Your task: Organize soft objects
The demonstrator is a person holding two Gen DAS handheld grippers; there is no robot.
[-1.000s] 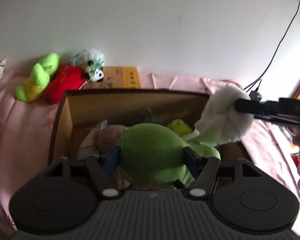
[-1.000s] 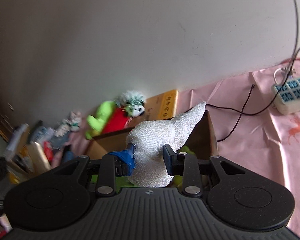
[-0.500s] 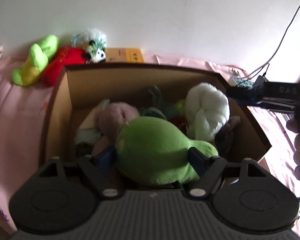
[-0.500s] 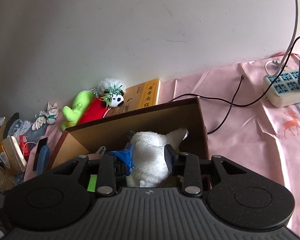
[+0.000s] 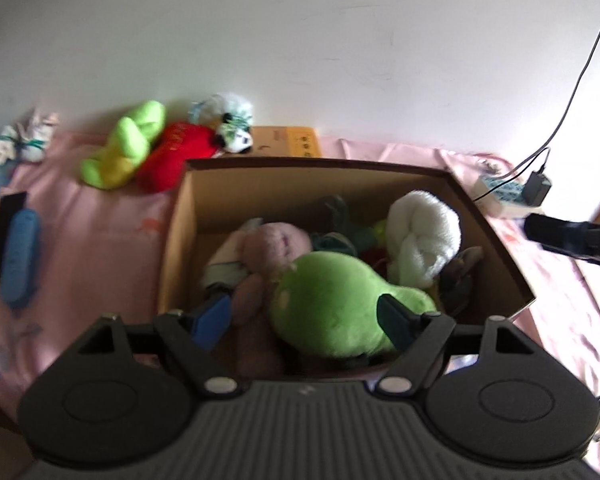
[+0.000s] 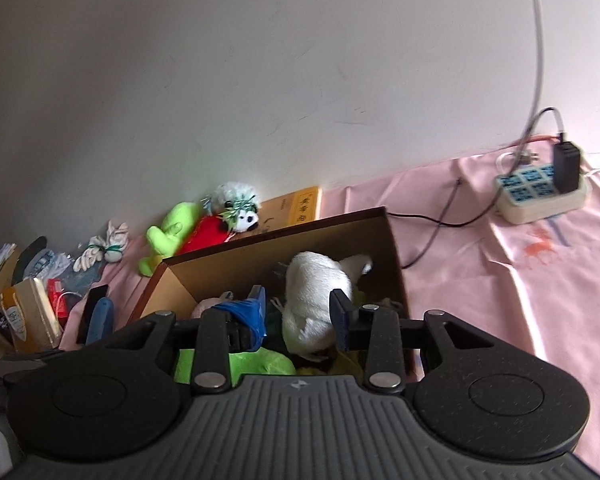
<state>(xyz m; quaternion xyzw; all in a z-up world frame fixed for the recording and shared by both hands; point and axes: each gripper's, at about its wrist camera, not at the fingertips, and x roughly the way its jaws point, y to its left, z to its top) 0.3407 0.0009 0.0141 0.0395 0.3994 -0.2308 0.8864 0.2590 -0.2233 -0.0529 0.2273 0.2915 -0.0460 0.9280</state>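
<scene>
- Left gripper (image 5: 304, 322) gapes wide around the plush green toy (image 5: 332, 304), pads clear of its rounded sides.
- Right gripper (image 6: 296, 318) sits slightly apart, empty, above the fluffy white toy (image 6: 316, 300).
- Both toys lie in the crowded cardboard box (image 5: 188, 216).
- Pink cloth (image 6: 520, 280) beside the box lies bare.

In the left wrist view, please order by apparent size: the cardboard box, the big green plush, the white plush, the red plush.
1. cardboard box
2. big green plush, though nearest the camera
3. white plush
4. red plush, farther away, so unsure
</scene>
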